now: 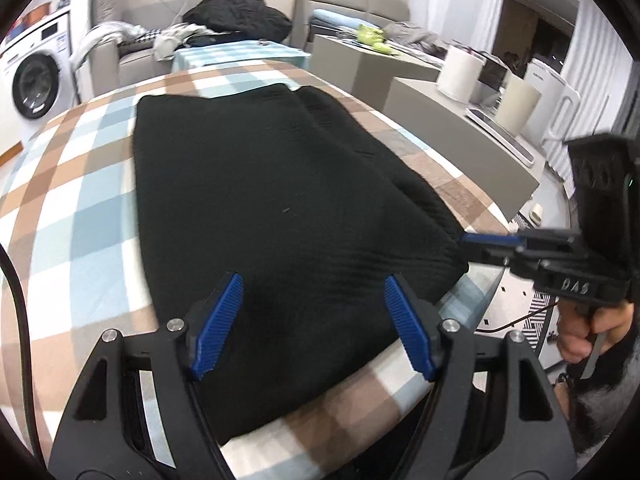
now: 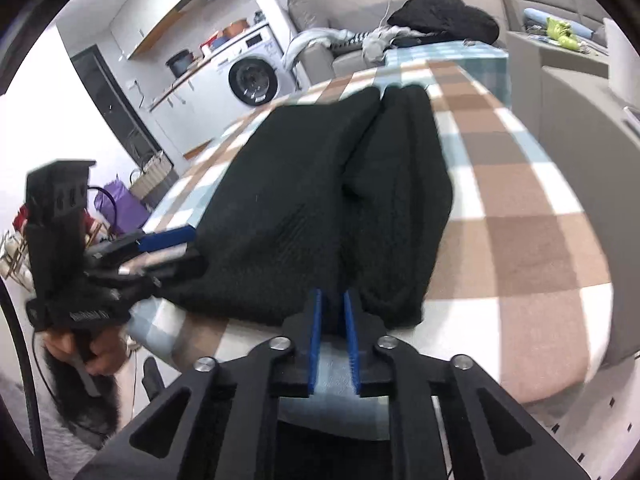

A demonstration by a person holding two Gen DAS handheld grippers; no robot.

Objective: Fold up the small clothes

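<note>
A black knit garment [image 1: 280, 180] lies folded lengthwise on the checked tablecloth [image 1: 60, 200], its near hem by the table's front edge. My left gripper [image 1: 314, 278] hovers open over that hem, blue pads wide apart with cloth beneath them, not pinched. From the right wrist view the same garment [image 2: 320, 184] shows a fold seam down its middle. My right gripper [image 2: 333, 294] has its jaws drawn narrow on the garment's near edge, with black cloth between the pads. It shows in the left wrist view as the right gripper [image 1: 466, 248] at the garment's right corner. The left gripper [image 2: 196, 248] sits at the left corner.
The table's front edge curves just under both grippers. A grey cabinet [image 1: 440, 120] stands close on the right with white canisters on it. A washing machine [image 1: 32, 80] and a sofa piled with clothes [image 1: 236, 16] lie beyond. A hand [image 1: 588, 332] grips the right tool's handle.
</note>
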